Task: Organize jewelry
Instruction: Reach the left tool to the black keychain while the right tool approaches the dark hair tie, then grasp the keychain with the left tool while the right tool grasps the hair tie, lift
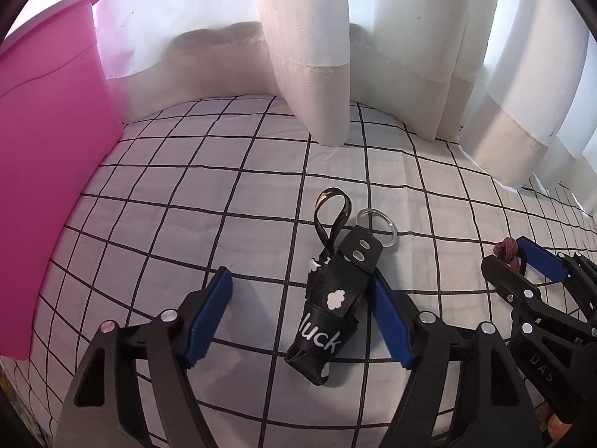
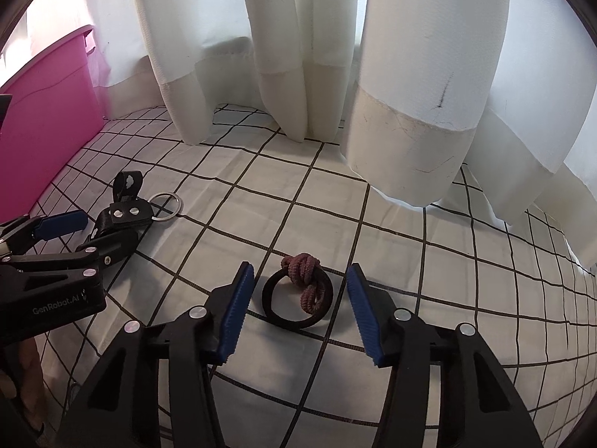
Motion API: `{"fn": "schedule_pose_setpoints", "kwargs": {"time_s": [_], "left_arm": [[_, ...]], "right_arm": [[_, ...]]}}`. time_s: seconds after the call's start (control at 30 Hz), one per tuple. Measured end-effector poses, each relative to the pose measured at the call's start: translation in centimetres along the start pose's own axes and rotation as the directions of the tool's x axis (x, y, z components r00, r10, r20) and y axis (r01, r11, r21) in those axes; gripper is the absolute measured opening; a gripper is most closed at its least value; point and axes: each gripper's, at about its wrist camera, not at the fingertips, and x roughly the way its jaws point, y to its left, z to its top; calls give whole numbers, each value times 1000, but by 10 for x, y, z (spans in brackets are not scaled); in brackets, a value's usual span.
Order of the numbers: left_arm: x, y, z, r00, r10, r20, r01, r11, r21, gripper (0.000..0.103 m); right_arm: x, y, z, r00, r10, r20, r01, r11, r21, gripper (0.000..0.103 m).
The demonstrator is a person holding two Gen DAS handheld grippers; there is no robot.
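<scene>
1. The left claw (image 1: pixel 302 321) points down at a surface covered with a white cloth with a black grid (image 1: pixel 186 194); its blue pads (image 1: pixel 209 317) stand apart, released
2. Between those pads lies a black fabric keychain strap (image 1: pixel 328 313) printed with "luck" and small white clover shapes; the right-hand pad sits just against or right beside the strap's edge, I cannot tell which, while the left-hand pad is clear of it
3. Past the fingertips, the strap ends in a black tab with two metal rivets (image 1: pixel 360 248), and a silver split ring (image 1: pixel 378 229) lies flat on the cloth just beyond it; a thin black loop (image 1: pixel 334 209) curls up beside the ring
4. The right claw (image 2: pixel 300 310) is likewise pointed down and released, its blue pads (image 2: pixel 237 313) on either side of a black hair tie (image 2: pixel 274 304) with gaps on both sides
5. A knotted maroon cord (image 2: pixel 306 280) is tied on the hair tie, at the far side of the ring from the claw
6. The two claws are near each other, the left one to the left of the right one
7. A pink plastic bin (image 1: pixel 48 171) stands well to the left of the left claw
8. White curtains (image 2: pixel 410 93) hang beyond both claws, their hems touching the cloth
</scene>
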Motion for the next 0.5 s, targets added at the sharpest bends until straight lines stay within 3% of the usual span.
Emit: {"fn": "schedule_pose_setpoints", "kwargs": {"time_s": [0.07, 0.13, 0.5], "left_arm": [[-2, -5, 1, 1000, -8, 9, 8, 1000, 11, 49], [-4, -8, -1, 1000, -15, 16, 14, 1000, 22, 24], [-16, 3, -3, 999, -41, 19, 42, 998, -46, 19]], "right_arm": [[-1, 2, 0, 1000, 4, 2, -4, 1000, -6, 31], [-1, 3, 0, 1000, 1, 4, -1, 1000, -7, 22], [-13, -15, -9, 997, 78, -5, -77, 995, 56, 19]]}}
